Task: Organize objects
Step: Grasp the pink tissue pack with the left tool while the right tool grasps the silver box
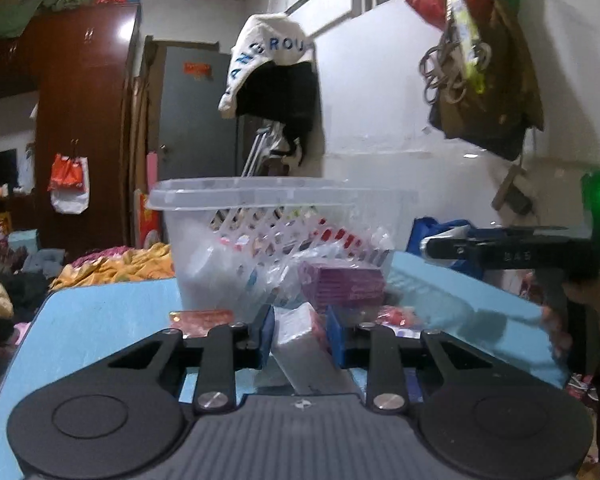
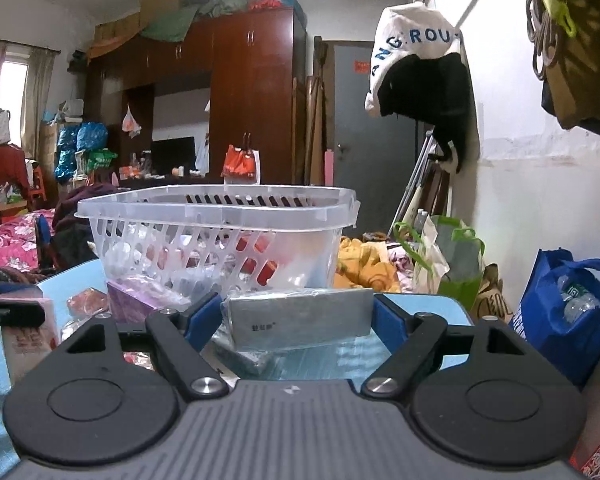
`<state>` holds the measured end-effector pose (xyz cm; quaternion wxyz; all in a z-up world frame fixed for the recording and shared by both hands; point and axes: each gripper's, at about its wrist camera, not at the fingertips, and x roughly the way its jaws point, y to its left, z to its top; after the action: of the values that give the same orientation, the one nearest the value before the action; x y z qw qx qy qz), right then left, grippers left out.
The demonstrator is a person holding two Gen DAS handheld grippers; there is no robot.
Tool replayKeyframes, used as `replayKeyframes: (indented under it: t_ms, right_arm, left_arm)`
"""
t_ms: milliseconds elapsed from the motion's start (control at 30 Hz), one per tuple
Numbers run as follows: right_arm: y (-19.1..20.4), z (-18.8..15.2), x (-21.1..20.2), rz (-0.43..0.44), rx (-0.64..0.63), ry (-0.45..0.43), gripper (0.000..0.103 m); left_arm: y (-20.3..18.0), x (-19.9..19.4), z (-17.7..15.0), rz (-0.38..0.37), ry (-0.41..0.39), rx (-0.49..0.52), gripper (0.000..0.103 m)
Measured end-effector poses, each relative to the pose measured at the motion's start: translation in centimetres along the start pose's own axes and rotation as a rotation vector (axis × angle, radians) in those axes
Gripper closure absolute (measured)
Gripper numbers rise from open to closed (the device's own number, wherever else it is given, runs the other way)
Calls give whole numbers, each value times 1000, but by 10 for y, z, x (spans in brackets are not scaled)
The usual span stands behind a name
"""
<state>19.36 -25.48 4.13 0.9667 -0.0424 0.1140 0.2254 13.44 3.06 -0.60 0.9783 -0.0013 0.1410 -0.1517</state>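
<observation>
A clear plastic basket (image 1: pixel 260 196) with slotted sides stands on the light blue table (image 1: pixel 100 312), holding several packets; it also shows in the right wrist view (image 2: pixel 216 208). My left gripper (image 1: pixel 300 334) is shut on a white wrapped packet (image 1: pixel 300 340) just in front of the basket. A purple box (image 1: pixel 342 286) lies at the basket's base. My right gripper (image 2: pixel 298 316) is shut on a flat grey box (image 2: pixel 300 318), held level just above the table, near the basket's right front corner.
A red packet (image 1: pixel 200 318) and a red wrapper (image 1: pixel 396 314) lie on the table by the basket. The right gripper's body (image 1: pixel 520 256) shows at the right. A blue bag (image 2: pixel 568 312) and green bag (image 2: pixel 456 264) stand beside the table. Clothes hang on the wall (image 2: pixel 420 80).
</observation>
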Motion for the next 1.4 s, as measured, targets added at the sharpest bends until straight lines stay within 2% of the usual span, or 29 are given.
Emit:
replayKeyframes:
  t_ms: [133,233,300,367,467,533,700,767,933,1067,1200,1267,1400]
  right_arm:
    - [-3,1,3,13,17,11,20]
    - [-3,1,3,16,15,13,20]
    - [-2,1,2,12,9,11,20]
    - [-1,0,2,13,7,12,20]
    - [-3,0,2,17,14,12,20]
    - [-3,0,2,15,15,13,20]
    - [-3,-1,-3,5,22,-19,20]
    - [-4,-1,-5,14,29,-26,20]
    - [-4,0,-14,30,52,-49,21]
    - [-1,19,-29,76,61,-80,21]
    - [10,61,-39,103,37,-135,21]
    - [18,82,-33,115,9,-140,20]
    - [29,117,3,41,-67,-119,21]
  left_arm:
    - [-2,5,1,16,43,19,65]
    - [-5,6,-4,23,79,33,57]
    - [-7,8,-9,21,110,53,47]
    - [-8,9,-11,29,122,47,46]
    - [-10,6,-13,41,120,36,47]
    - [-15,0,-16,47,96,57,51]
    - [-15,-11,-10,6,35,18,69]
    - [-15,-13,-8,22,13,17,69]
    - [-16,-10,-5,10,14,10,70]
    - [-16,-19,26,4,-48,8,70]
    - [-12,-23,77,12,-134,-14,70]
    - [-9,-16,102,13,-151,-30,70]
    - [0,18,150,41,-158,-77,70]
